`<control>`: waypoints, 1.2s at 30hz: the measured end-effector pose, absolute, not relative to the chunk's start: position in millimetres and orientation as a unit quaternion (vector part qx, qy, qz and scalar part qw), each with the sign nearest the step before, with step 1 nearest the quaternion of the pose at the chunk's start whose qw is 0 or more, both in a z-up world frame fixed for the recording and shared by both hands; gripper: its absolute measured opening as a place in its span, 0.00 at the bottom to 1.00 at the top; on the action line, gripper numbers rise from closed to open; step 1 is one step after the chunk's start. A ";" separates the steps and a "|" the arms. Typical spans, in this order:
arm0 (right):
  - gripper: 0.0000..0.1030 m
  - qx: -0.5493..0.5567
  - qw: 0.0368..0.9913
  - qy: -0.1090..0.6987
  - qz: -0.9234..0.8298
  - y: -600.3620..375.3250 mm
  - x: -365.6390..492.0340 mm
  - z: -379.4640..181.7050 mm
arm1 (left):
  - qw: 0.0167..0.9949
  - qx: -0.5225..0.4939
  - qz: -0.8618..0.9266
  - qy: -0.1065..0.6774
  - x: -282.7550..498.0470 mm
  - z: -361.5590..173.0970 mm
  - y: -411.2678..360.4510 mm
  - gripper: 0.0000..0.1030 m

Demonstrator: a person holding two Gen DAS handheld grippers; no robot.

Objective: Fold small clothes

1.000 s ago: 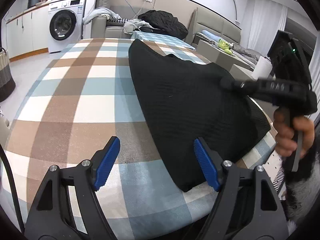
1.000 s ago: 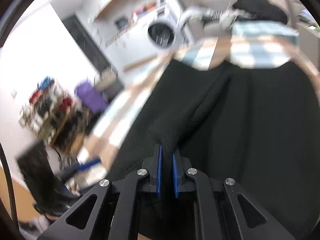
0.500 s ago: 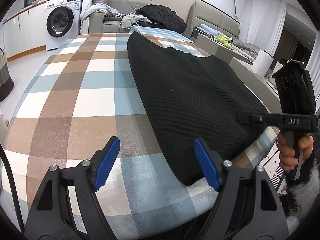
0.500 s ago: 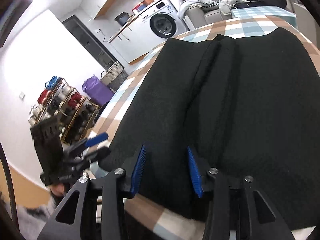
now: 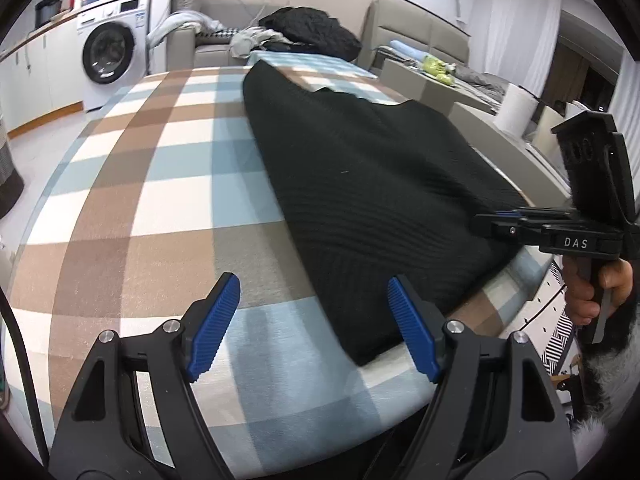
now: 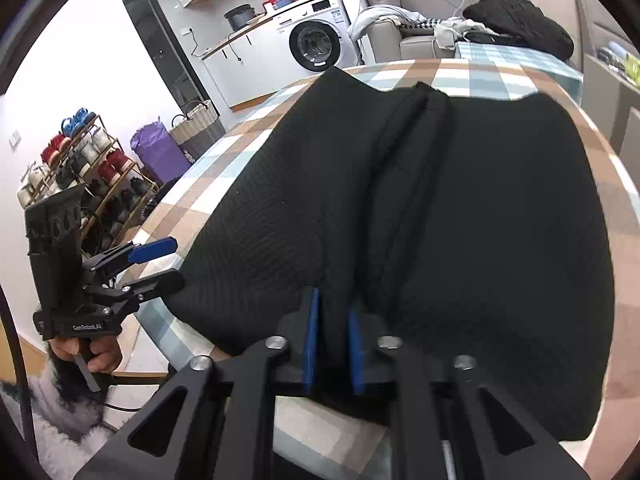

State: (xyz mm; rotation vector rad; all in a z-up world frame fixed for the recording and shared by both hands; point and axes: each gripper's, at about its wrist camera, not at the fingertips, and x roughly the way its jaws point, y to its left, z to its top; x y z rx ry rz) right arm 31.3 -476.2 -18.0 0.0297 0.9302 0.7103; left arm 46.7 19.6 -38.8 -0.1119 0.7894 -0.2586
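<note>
The left gripper (image 5: pixel 314 326) hangs wide open over the checked table (image 5: pixel 160 208), just beside the near left corner of the black knit garment (image 5: pixel 360 184). It holds nothing. Its right pad (image 5: pixel 410 334) is close to that corner.

The black knit garment lies flat on the table, toward the right side and reaching the near edge. Its long way runs from near to far. The near end is wide and straight. The far end looks notched, with a ridge running down the middle.

At the right, the right gripper (image 6: pixel 332 344) is closing its jaws on the near hem, and a bit of black cloth is between the blue pads.

What could go wrong? The right gripper may catch only the top layer, so the cloth below stays behind and the fold comes out crooked. If the left gripper does not grab its corner too, a lift would pull one side only and bunch the garment up. The grip is near the hem's edge, so the cloth could also slip out.
</note>
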 end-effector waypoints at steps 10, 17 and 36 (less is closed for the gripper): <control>0.14 0.029 0.824 0.411 0.389 -483.4 8.9 -13.0 | 0.907 -0.030 -0.155 0.390 41.5 -42.1 1.7 0.72; 0.13 -0.033 0.825 0.432 0.364 -479.3 4.4 -16.5 | 0.904 -0.025 -0.154 0.399 40.2 -43.6 3.2 0.72; 0.29 0.101 0.838 0.477 0.245 -427.3 176.8 -10.7 | 0.914 -0.050 -0.108 0.389 47.0 -41.2 27.9 0.72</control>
